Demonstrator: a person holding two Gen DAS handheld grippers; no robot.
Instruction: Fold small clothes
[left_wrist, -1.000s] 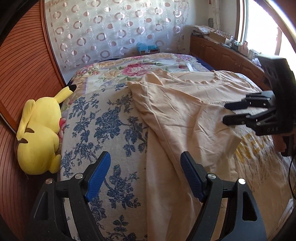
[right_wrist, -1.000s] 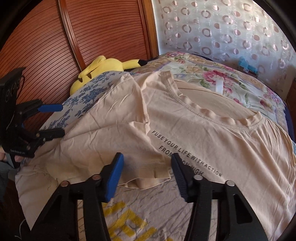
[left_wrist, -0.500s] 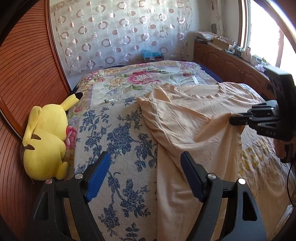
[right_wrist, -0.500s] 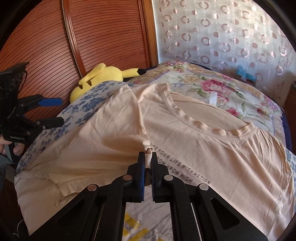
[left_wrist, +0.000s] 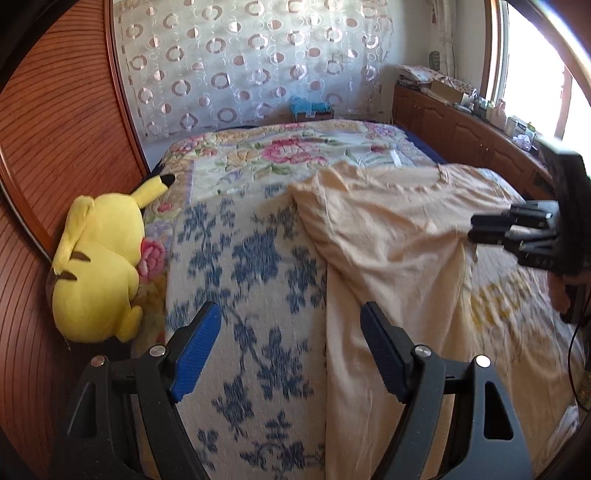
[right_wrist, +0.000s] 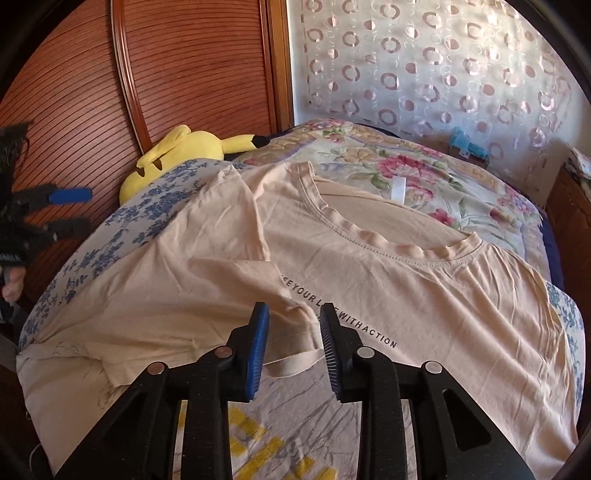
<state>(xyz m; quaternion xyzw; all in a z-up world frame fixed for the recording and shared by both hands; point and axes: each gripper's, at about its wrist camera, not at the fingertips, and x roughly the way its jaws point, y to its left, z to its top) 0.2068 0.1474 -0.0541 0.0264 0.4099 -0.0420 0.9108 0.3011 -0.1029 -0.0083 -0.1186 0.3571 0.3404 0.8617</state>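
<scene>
A peach T-shirt (right_wrist: 406, 280) with black lettering lies spread on the bed, its left side folded over in loose wrinkles. My right gripper (right_wrist: 293, 310) hangs just over that folded edge. Its jaws are opening, and the cloth lies between and under the blue pads without being pressed. In the left wrist view the T-shirt (left_wrist: 388, 229) covers the right half of the bed, and the right gripper (left_wrist: 474, 229) reaches in from the right edge. My left gripper (left_wrist: 291, 314) is open and empty above the blue-flowered blanket, by the shirt's hanging edge. From the right wrist camera, the left gripper (right_wrist: 74, 210) appears at far left.
A yellow plush toy (left_wrist: 96, 266) lies at the bed's left edge against the ribbed wooden panel (left_wrist: 48, 155). A blue-flowered blanket (left_wrist: 240, 266) and a floral cover (left_wrist: 295, 155) lie under the shirt. Wooden cupboards (left_wrist: 461, 136) line the right side. A hand (right_wrist: 13, 288) holds the left gripper.
My right gripper shut on the shirt's folded edge half a second ago and has now parted its jaws again. The left gripper has drawn back and up a little, still open.
</scene>
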